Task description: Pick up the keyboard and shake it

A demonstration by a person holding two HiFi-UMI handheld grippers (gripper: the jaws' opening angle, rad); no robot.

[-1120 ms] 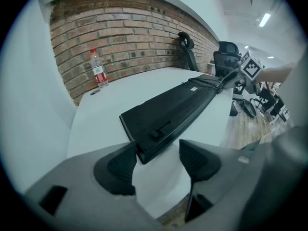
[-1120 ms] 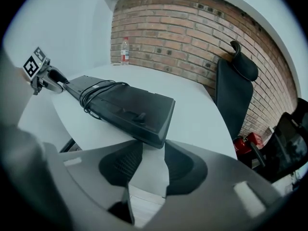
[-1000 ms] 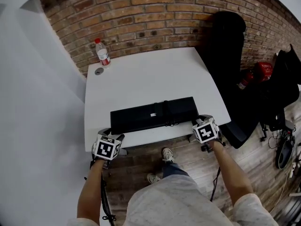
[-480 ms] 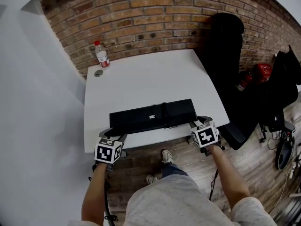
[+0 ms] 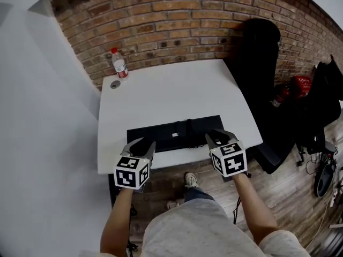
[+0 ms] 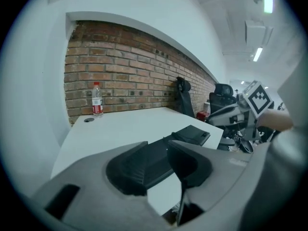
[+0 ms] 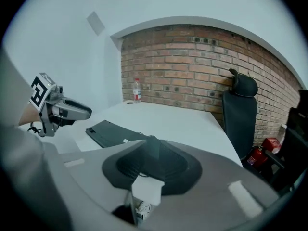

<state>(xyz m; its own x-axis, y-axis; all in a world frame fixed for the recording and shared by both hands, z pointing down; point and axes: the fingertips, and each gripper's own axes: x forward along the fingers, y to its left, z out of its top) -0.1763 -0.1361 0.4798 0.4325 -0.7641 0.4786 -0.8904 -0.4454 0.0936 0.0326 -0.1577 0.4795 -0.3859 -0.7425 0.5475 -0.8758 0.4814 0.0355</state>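
Head view: black keyboard (image 5: 177, 134) lies flat on the white counter (image 5: 171, 90), lengthwise along the near edge. Left gripper (image 5: 142, 145) hangs over its left end and right gripper (image 5: 220, 137) over its right end. Each shows two jaws a little apart. Water bottle (image 5: 119, 64) stands at the far left corner, close to the brick wall (image 5: 161, 20).

Left gripper view: jaws narrow, just been closing, with a slim gap left between the pads. Keyboard and bare counter show through the gap, lower down; the pads are clear of the keyboard. Right gripper floats above the keyboard's far end.

Right gripper view: jaws narrower, also just been closing, tips nearly meeting, nothing clamped. Keyboard rests on the counter ahead and to the left. Left gripper sits above its far end, apart from it. Black chair (image 7: 239, 114) stands by the wall at right.
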